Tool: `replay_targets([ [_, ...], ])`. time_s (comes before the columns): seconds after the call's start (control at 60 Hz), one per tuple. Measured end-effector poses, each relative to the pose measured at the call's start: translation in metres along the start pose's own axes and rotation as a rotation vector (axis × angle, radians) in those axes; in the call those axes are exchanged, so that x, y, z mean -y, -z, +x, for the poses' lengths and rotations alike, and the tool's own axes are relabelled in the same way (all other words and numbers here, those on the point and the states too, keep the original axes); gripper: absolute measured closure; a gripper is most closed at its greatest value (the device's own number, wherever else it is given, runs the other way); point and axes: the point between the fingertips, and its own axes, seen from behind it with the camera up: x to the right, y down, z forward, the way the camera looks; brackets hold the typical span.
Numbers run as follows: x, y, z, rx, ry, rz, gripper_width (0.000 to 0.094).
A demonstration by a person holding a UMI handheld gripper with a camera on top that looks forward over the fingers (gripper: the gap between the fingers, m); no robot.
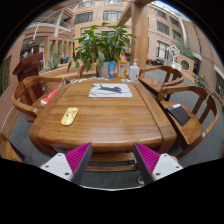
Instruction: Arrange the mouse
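A small dark mouse [114,90] lies on a pale mouse mat [100,93] at the far middle of a wooden table [110,125]. My gripper [112,153] hovers at the near edge of the table, well short of the mouse. It is open, and its magenta pads [78,160] stand wide apart with nothing between them. A flat yellow object [69,116] rests on the table's left side, nearer to me than the mat.
A potted plant [103,45] and two bottles [111,70] stand at the table's far end. Wooden chairs flank the table at the left [28,95] and right [192,105]. A dark flat item [178,113] lies on the right chair's seat.
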Motion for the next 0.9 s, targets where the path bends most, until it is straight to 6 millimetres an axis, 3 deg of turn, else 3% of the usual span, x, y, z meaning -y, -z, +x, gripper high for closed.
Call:
replay_targets([
  [0.2, 0.012, -0.046, -0.103, 0.107, -0.007, 0.005, 0.0083],
  [0.333, 0.035, -0.088, -0.153, 0.105, 0.017, 0.036, 0.0081],
  [0.417, 0.044, -0.115, -0.174, 0.095, 0.020, 0.028, 0.0081],
  [0.617, 0.064, -0.162, -0.191, 0.067, -0.010, 0.003, 0.0130],
  [0.7, 0.070, -0.169, -0.190, 0.050, 0.003, 0.010, 0.0265],
  [0.767, 0.072, -0.173, -0.192, 0.048, 0.007, 0.019, 0.0445],
  [0.9, 0.073, -0.173, -0.191, 0.025, 0.037, 0.040, 0.0510],
])
